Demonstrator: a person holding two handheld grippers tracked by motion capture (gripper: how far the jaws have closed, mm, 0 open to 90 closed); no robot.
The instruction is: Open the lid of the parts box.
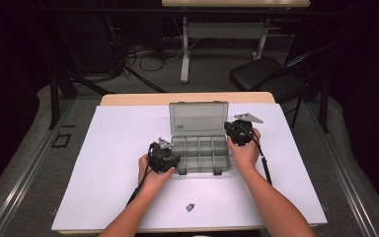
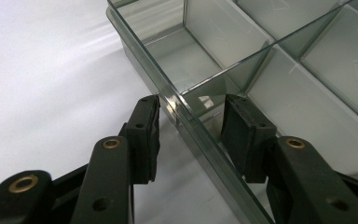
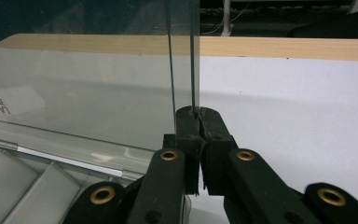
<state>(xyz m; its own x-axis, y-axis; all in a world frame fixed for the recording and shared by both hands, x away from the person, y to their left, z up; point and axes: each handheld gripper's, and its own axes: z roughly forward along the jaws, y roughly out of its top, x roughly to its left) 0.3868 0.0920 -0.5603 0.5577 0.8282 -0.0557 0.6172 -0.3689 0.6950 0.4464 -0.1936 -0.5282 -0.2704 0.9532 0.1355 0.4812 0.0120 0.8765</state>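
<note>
Organizer box (image 1: 200, 155) on the white table (image 1: 108, 163), lid (image 1: 198, 118) upright, between left gripper (image 1: 170, 159) and right gripper (image 1: 233, 129), left gripper view, jaws spread astride box side wall (image 2: 191, 126), right gripper view, jaws pinching lid edge (image 3: 193, 70).

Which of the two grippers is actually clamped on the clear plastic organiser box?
The right gripper: its jaws are shut on the upright lid's side edge. The left gripper is open, straddling the clear plastic organiser box's wall.

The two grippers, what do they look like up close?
Both the left gripper and right gripper have black fingers with brass-ringed holes. Each carries a grey three-cornered plate and trails a black cable. The forearms are bare, with no sleeves.
</note>
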